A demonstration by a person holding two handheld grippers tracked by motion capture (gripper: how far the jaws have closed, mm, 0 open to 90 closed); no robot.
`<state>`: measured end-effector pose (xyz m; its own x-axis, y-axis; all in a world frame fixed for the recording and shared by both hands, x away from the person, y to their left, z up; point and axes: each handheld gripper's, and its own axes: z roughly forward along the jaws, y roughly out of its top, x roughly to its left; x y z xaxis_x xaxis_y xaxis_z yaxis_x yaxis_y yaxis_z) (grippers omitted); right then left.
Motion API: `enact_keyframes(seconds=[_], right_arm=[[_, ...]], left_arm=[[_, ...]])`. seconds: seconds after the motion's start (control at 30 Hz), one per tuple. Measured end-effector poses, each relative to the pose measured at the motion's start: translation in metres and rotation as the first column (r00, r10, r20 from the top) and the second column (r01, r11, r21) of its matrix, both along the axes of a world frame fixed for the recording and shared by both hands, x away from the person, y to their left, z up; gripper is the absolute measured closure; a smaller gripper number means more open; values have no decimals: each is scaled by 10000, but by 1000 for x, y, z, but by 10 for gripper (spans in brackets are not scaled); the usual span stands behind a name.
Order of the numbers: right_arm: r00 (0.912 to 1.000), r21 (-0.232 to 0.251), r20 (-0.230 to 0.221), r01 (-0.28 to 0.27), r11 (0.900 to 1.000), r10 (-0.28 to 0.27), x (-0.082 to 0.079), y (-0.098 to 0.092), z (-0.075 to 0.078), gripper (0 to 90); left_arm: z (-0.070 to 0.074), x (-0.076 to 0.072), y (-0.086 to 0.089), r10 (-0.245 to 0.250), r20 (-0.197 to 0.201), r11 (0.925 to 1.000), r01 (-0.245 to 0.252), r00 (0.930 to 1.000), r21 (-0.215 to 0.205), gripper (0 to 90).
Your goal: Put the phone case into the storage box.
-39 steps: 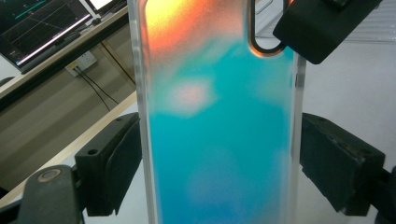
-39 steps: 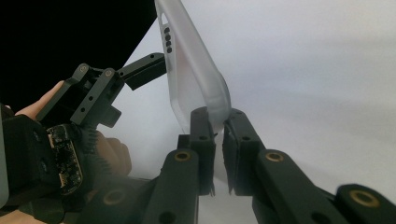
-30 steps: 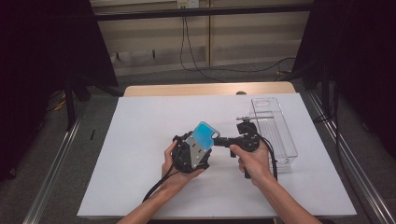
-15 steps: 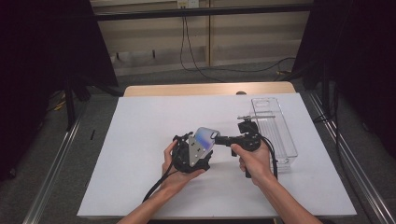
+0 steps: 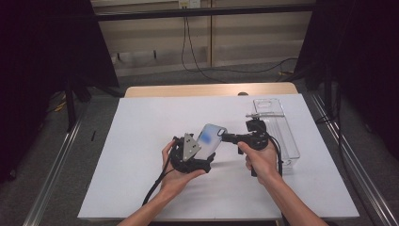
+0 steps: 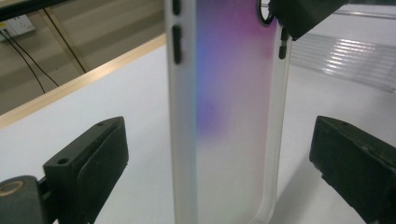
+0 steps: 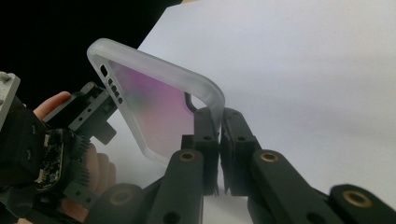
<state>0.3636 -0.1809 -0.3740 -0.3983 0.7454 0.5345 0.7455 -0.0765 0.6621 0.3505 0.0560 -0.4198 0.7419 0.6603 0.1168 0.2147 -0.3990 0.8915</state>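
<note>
Translucent plastic with a blue-to-purple tint — that is the phone case [image 5: 210, 141] we hold in the air over the middle of the white table [image 5: 141, 122], between our two grippers.

Our right gripper [image 7: 219, 128] has its jaws pressed together on the case: in the right gripper view the two black pads clamp the frosted rim near one rounded corner, and the case slants up and away to the left from that pinch. In the high view this gripper [image 5: 226, 137] reaches toward the case from the right, level with it, with our right hand [image 5: 259, 161] wrapped round the body behind.

Our left gripper [image 6: 219, 154] stands spread. Its jaws have just been opening, and in the left gripper view the case [image 6: 229, 112] runs upright between them — with table showing on either side, so neither pad touches it. At the top of that view the right gripper's tip bites the case's far end beside the camera cut-out. From above, the left gripper [image 5: 200, 148] sits under and to the left of the case, cradled in our left hand [image 5: 176, 176], its grey three-cornered plate facing up.

To the right, just beyond the right hand, a clear plastic box [image 5: 282, 127] lies on the table near its edge.
</note>
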Motion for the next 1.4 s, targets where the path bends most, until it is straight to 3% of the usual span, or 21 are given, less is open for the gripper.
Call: enact_keyframes(seconds=[0.07,0.2,0.33,0.47,0.67,0.93,1.07,1.2,1.4], right_arm=[[10000,-34,39,64,10000,-63,0,-2,1,857],[9995,-191,176,277,9994,-274,0,-6,3,857],[9991,-200,261,341,9992,-336,-1,-8,4,857],[9983,-314,364,470,9984,-458,-2,-10,5,857],[9962,-349,467,747,9966,-730,-1,-18,6,856],[9924,-233,633,1076,9939,-1059,-2,-29,10,857],[9891,-579,901,1219,9909,-1164,-3,-31,11,857],[9870,-593,1079,1257,9903,-1189,-4,-31,13,857],[9834,-637,1263,1388,9883,-1300,-5,-35,16,857]], left_arm=[[0,3,3,-67,-364,9995,56,9993,-314,57],[1,3,7,166,-129,9998,-165,9998,125,33],[3,2,11,100,-47,9995,-98,9999,312,26],[5,4,16,-10,-179,10000,11,9998,27,26],[5,5,21,163,-357,9998,-160,9992,69,24],[2,4,27,227,-281,9996,-232,9993,-147,25],[3,1,30,-73,-226,9998,69,9997,-176,52],[7,-3,38,244,-55,9991,-245,9997,-357,36],[3,-4,56,360,-168,9982,-368,9992,-469,38]])
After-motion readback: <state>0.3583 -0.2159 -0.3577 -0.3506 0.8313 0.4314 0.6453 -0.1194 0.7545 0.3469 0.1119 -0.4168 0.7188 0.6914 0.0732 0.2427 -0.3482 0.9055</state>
